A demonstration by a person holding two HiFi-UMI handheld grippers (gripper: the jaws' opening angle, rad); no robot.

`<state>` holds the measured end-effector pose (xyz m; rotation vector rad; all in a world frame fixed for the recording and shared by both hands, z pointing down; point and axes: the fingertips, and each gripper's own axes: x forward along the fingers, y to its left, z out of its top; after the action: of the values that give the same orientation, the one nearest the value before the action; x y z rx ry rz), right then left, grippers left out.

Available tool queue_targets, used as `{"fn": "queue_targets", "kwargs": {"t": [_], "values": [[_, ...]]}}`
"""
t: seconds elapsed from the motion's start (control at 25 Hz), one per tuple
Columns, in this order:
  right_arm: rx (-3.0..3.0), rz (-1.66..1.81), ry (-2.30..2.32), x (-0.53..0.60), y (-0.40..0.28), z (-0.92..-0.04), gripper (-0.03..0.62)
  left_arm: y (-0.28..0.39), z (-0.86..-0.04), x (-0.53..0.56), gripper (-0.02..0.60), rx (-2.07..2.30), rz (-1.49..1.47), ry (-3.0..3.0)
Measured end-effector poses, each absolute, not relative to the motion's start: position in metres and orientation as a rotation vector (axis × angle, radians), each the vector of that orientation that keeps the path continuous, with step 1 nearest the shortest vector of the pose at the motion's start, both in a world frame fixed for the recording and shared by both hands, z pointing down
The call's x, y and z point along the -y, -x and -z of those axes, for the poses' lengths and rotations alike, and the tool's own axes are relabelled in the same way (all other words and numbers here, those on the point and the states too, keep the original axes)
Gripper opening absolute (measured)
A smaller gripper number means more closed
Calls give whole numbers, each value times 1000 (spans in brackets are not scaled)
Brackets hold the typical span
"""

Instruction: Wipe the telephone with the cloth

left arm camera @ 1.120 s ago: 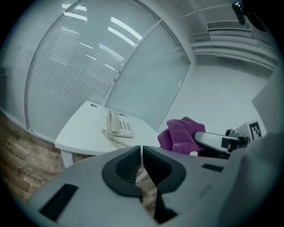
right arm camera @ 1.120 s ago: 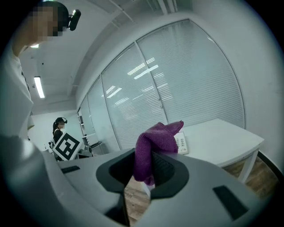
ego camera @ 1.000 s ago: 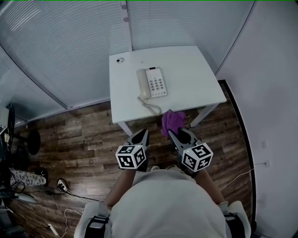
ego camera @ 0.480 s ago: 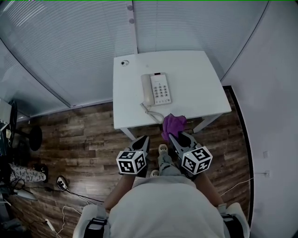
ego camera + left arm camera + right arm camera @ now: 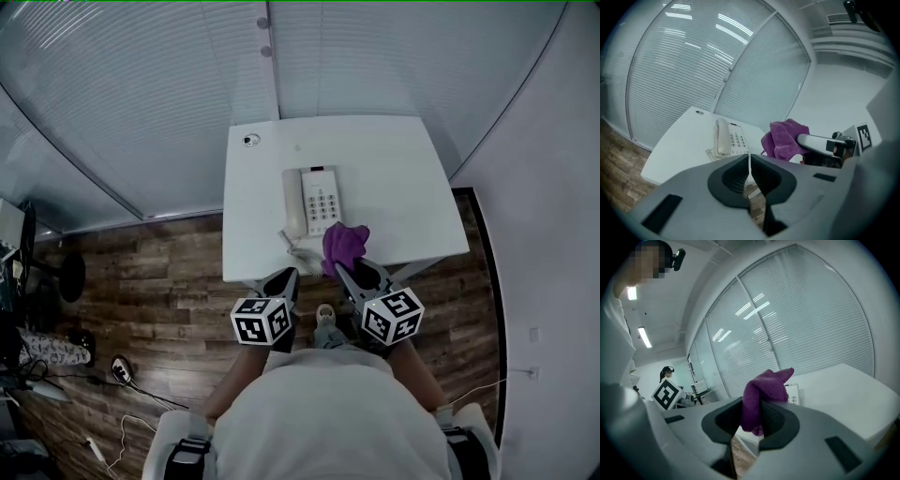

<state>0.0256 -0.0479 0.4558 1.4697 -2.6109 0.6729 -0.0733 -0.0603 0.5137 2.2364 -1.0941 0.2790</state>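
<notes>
Both forearms reach forward side by side, the left gripper [image 5: 288, 277] with jaws closed and empty, the right gripper [image 5: 354, 272] clamping the cloth [image 5: 343, 244], each seemingly tilted slightly downward.

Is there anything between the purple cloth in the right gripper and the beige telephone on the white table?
Nothing visible stands between them. The right gripper holds the purple fabric cloth near the front edge of the white table, close to the beige push-button telephone. Its coiled cord lies beside the cloth.
</notes>
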Motion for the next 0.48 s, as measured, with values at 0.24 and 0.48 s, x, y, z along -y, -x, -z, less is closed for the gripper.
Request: {"fn": "queue_targets", "kwargs": {"t": [0.24,0.48], "values": [[2634,-661,-1426,90,-34,-453,98,64,-505,98,34,1141,-246,-2214],[2654,-650,-1366,128,-33,-455,98,61,-501,126,34,1188,-208,-2184]]}}
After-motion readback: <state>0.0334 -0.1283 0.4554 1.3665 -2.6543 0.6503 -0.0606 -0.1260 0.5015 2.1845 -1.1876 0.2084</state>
